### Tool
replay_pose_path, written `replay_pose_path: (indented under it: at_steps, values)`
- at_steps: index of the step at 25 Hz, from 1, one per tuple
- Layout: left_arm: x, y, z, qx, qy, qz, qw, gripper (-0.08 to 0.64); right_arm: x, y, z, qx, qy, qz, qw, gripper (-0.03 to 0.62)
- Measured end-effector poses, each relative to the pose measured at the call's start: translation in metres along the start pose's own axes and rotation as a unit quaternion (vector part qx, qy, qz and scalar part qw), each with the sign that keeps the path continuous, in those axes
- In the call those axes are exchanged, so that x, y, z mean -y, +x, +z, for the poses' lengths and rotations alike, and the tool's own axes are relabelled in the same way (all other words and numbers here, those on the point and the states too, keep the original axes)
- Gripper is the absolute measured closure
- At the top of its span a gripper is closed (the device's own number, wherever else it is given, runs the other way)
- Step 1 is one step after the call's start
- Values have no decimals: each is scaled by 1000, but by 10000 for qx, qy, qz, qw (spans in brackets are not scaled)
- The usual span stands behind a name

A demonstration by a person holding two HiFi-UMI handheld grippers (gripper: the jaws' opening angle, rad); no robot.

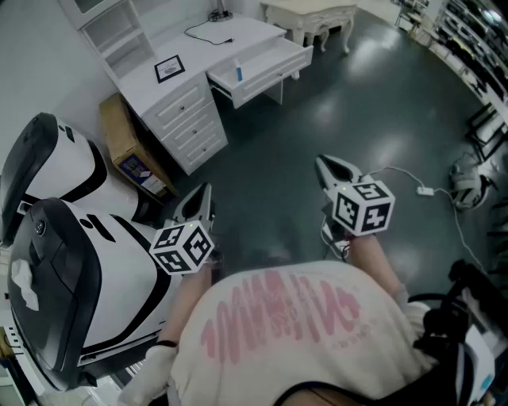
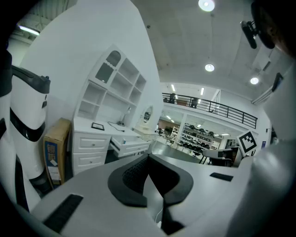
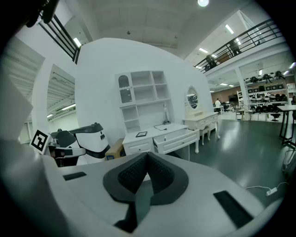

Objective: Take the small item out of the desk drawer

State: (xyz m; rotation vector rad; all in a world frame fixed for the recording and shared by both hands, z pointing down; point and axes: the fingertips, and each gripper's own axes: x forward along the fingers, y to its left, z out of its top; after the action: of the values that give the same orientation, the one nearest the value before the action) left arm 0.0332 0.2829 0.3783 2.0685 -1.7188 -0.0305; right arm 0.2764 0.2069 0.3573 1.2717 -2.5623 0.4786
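Observation:
A white desk (image 1: 178,79) stands far ahead, with its wide drawer (image 1: 266,67) pulled open. In the drawer stands a small white and blue item (image 1: 238,73). Both grippers are held well short of the desk, over the dark floor. My left gripper (image 1: 202,192) is shut and empty, its pads (image 2: 134,176) meeting. My right gripper (image 1: 327,163) is likewise shut with nothing in it. The open drawer (image 3: 178,139) and the small item (image 3: 164,138) show far beyond the right jaws. The left gripper view also has the drawer (image 2: 132,146) in the distance.
A cardboard box (image 1: 131,151) leans beside the desk. Two large white and black machines (image 1: 55,262) stand at the left. A framed tablet (image 1: 169,69) and a black cable (image 1: 208,33) lie on the desktop. A cream vanity table (image 1: 309,16) stands behind. A white cord (image 1: 425,190) lies on the floor.

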Motion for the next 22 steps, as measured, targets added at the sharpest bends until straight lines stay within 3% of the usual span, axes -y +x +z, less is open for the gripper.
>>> replay_pose_path:
  at_steps: [12, 17, 22]
  values:
    - [-41, -11, 6, 60, -60, -71, 9999, 531, -36, 27, -3, 118, 180, 117, 9997, 575]
    - [-64, -7, -5, -20, -320, -58, 9995, 531, -39, 53, -21, -185, 235, -5, 9996, 574]
    - [-94, 11, -4, -24, -600, 47, 9982, 531, -32, 96, -14, -191, 571, 4, 9982, 575]
